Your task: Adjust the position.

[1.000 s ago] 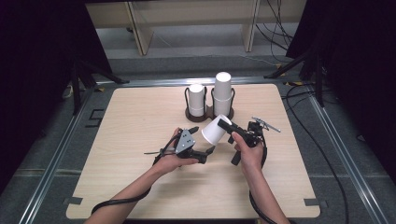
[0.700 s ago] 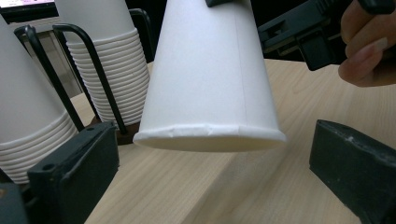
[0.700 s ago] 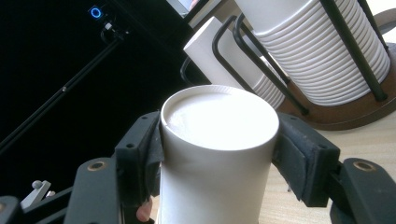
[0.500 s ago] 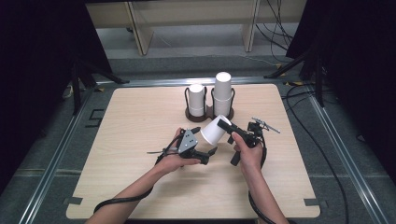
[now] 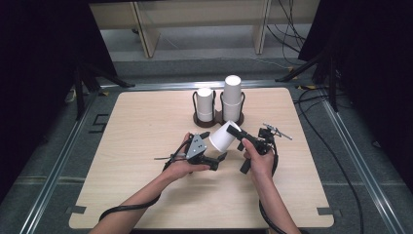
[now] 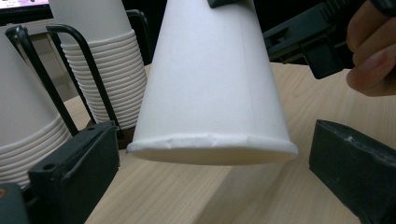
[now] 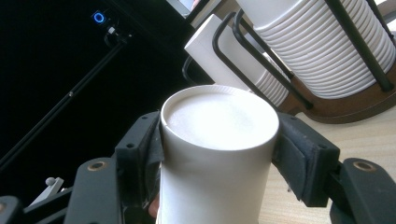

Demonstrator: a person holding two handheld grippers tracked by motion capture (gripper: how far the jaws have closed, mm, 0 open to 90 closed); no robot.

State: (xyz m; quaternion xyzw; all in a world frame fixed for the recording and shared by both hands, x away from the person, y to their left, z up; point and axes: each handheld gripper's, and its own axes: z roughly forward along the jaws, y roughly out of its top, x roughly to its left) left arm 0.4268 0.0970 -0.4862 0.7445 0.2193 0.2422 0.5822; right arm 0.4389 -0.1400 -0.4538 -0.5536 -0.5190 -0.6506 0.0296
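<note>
A white paper cup (image 5: 222, 137) hangs tilted over the middle of the table, bottom end up and to the right. My right gripper (image 5: 233, 129) is shut on it near that closed bottom; in the right gripper view both pads (image 7: 152, 149) press the cup's (image 7: 215, 186) wall. My left gripper (image 5: 212, 151) sits at the cup's open rim. In the left gripper view its jaws stand wide open on either side of the rim (image 6: 210, 147), clear of it. A hand holds each gripper.
Two stacks of white paper cups (image 5: 205, 103) (image 5: 232, 97) stand upside down in a black wire holder on a brown base (image 5: 216, 120), just behind the grippers. Cables trail off the table's front edge. Dark stands and floor surround the wooden table (image 5: 146, 195).
</note>
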